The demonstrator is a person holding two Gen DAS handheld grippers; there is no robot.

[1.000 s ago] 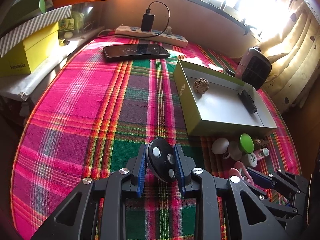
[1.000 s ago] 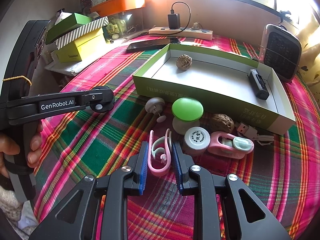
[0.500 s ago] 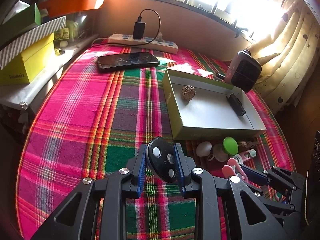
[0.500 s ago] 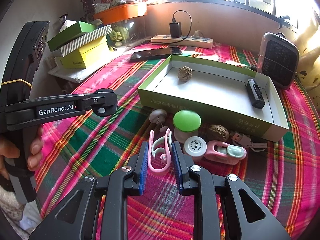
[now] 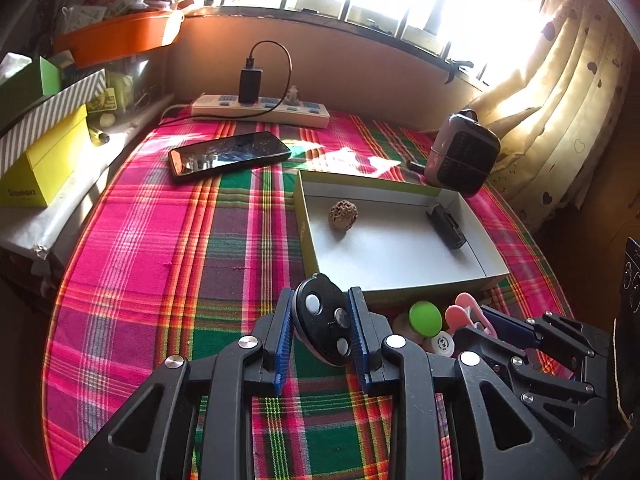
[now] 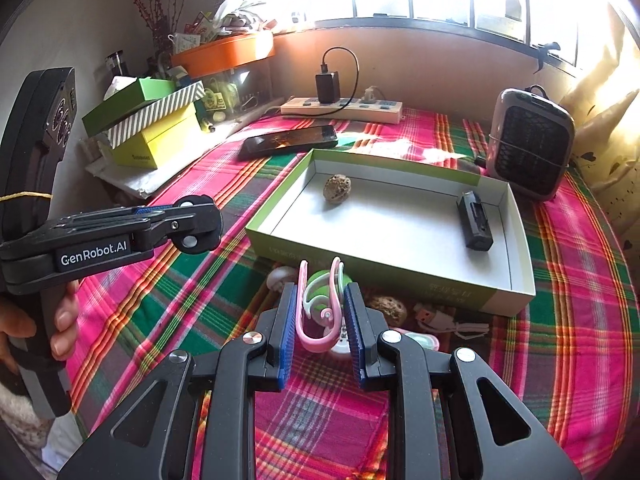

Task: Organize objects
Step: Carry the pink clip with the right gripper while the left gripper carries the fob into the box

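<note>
Between your left gripper's (image 5: pixel 322 334) blue pads sits a black disc (image 5: pixel 325 320), pinched edgewise; your right gripper (image 6: pixel 322 322) clamps a pink clip (image 6: pixel 320 312) upright. Ahead of both lies the open box (image 6: pixel 508 280), long axis running across, its near wall closest to your right hand.

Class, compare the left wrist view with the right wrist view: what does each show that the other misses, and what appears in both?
Only the left wrist view shows the round face of the black disc gripped in the left gripper. Only the right wrist view shows the person's hand, a white cable and the pink clip squarely in the right gripper. Both show the box, walnut, phone and power strip.
</note>
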